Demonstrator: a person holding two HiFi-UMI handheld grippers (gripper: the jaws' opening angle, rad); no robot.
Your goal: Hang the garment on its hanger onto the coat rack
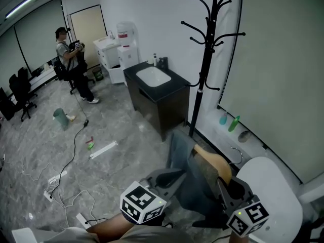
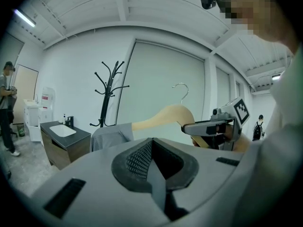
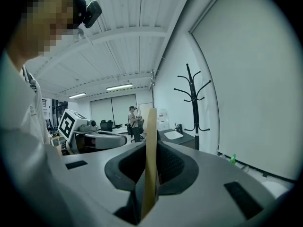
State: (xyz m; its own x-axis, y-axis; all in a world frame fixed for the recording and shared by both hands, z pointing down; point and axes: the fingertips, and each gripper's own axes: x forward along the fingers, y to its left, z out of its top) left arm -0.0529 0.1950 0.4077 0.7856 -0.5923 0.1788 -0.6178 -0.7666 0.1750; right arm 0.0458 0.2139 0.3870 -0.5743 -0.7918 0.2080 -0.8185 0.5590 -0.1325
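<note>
Before the white wall and coat rack point(image 1: 206, 70), right tongs point(image 3: 150, 170) clamp the wooden hanger point(image 1: 215, 161), left tongs point(image 2: 154, 170) pinch its grey garment point(image 1: 185, 177).

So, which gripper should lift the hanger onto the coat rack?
Right, probably. The right gripper is shut on the wooden hanger carrying the garment; the left gripper is shut with nothing between its jaws.
</note>
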